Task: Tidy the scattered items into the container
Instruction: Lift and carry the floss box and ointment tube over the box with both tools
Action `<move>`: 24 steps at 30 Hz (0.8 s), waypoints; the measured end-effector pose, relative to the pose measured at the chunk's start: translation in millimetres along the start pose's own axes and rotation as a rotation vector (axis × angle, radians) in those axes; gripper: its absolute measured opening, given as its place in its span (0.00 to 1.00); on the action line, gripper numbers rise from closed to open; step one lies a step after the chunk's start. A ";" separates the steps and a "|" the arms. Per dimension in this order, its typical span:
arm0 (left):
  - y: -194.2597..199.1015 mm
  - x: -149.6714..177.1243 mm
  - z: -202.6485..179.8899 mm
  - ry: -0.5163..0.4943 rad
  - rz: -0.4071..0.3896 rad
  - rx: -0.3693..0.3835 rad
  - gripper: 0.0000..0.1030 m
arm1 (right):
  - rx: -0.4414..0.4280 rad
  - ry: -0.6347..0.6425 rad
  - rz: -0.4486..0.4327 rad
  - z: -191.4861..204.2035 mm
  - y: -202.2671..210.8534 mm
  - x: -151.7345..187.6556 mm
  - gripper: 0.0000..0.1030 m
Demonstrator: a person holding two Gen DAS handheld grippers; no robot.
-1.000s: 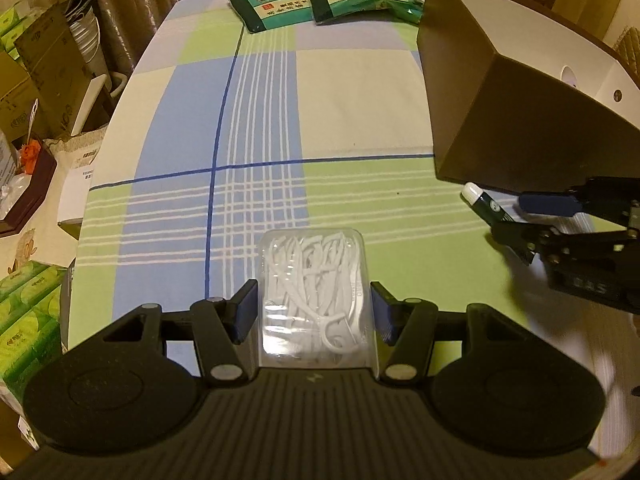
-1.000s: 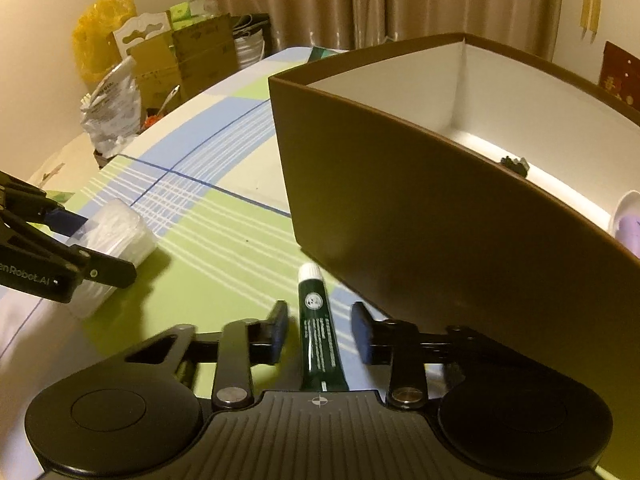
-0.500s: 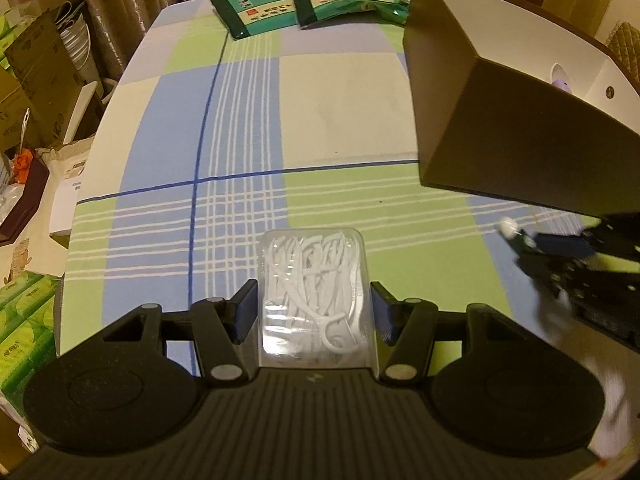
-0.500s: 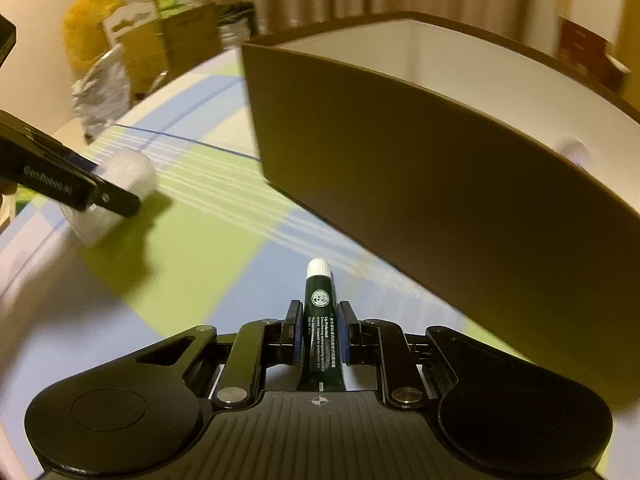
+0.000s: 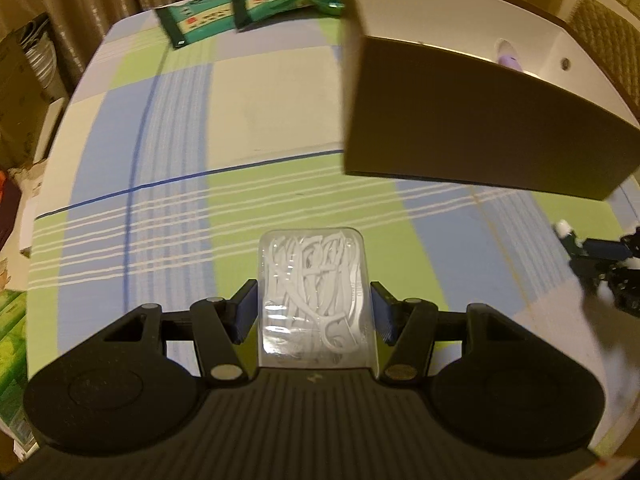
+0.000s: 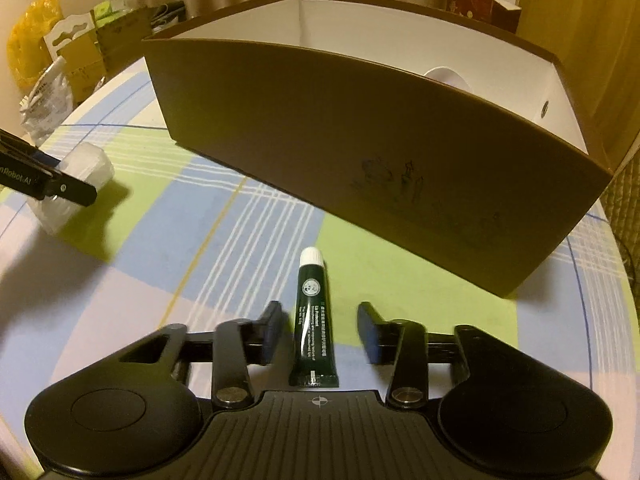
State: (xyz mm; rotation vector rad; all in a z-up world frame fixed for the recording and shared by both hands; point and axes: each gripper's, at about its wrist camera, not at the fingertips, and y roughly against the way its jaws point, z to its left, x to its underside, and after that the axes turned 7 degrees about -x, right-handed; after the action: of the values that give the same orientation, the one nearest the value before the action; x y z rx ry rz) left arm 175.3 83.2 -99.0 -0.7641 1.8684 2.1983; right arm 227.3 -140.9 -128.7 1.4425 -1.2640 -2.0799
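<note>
Left wrist view: left gripper [image 5: 313, 312] is seen with a clear case of white floss picks [image 5: 314, 294] clamped between its blue pads [image 5: 246, 314], the case lifted over the checked tablecloth [image 5: 180, 184]. Brown box with white interior [image 5: 472, 136] is placed ahead and to the right; a pale purple object [image 5: 508, 54] is partly visible inside it, beyond the near wall. Two green packets [image 5: 248, 10] are laid at the far end of the table. Right gripper [image 5: 600, 256] is glimpsed, blurred, at the right edge, with a white cap showing at its tip. Right wrist view: right gripper [image 6: 319, 330] is recorded with its jaws opening; a dark green tube with white cap [image 6: 313, 320] is positioned between the pads [image 6: 272, 328], clear of both, cap pointing toward the box [image 6: 360, 152], which is set just beyond it. Whether the tube rests on the cloth cannot be told. The floss case [image 6: 76, 184] is seen at left, gripped in the left gripper's fingers [image 6: 74, 192]. Bags and cartons [image 6: 60, 56] are stacked beyond the table.
</note>
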 end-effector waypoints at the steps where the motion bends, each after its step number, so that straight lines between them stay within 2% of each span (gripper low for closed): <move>1: 0.6 0.3 -4.5 -0.007 0.000 0.006 0.53 | -0.001 0.002 -0.004 -0.8 -1.3 -0.5 0.39; 6: 3.9 2.1 -25.3 -0.044 -0.004 0.030 0.53 | -0.003 0.005 -0.022 -8.3 -3.9 -2.2 0.38; 8: 5.3 2.9 -32.4 -0.055 -0.004 0.036 0.53 | -0.014 0.010 -0.020 -8.4 -5.9 -5.1 0.30; 9: 6.1 3.3 -36.1 -0.059 -0.005 0.039 0.53 | -0.020 0.020 -0.019 -7.2 -6.6 -5.4 0.17; 10: 6.8 3.7 -39.1 -0.063 -0.006 0.043 0.53 | -0.023 0.031 -0.016 -5.8 -6.4 -5.2 0.13; 14: 10.6 4.7 -52.0 -0.078 -0.016 0.060 0.53 | -0.023 0.035 0.004 -2.6 -2.5 -2.0 0.13; 18: 15.6 6.3 -65.0 -0.088 -0.026 0.080 0.53 | -0.063 -0.001 0.019 -5.0 9.6 6.8 0.13; 24: 33.8 5.1 -81.4 -0.094 -0.061 0.124 0.53 | -0.119 -0.088 -0.057 -17.5 47.5 11.7 0.13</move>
State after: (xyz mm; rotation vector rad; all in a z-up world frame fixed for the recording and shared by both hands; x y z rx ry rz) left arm 178.8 -2.7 -79.1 -0.6740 1.8898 2.0238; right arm 226.8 -183.9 -99.5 1.3644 -1.1210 -2.2381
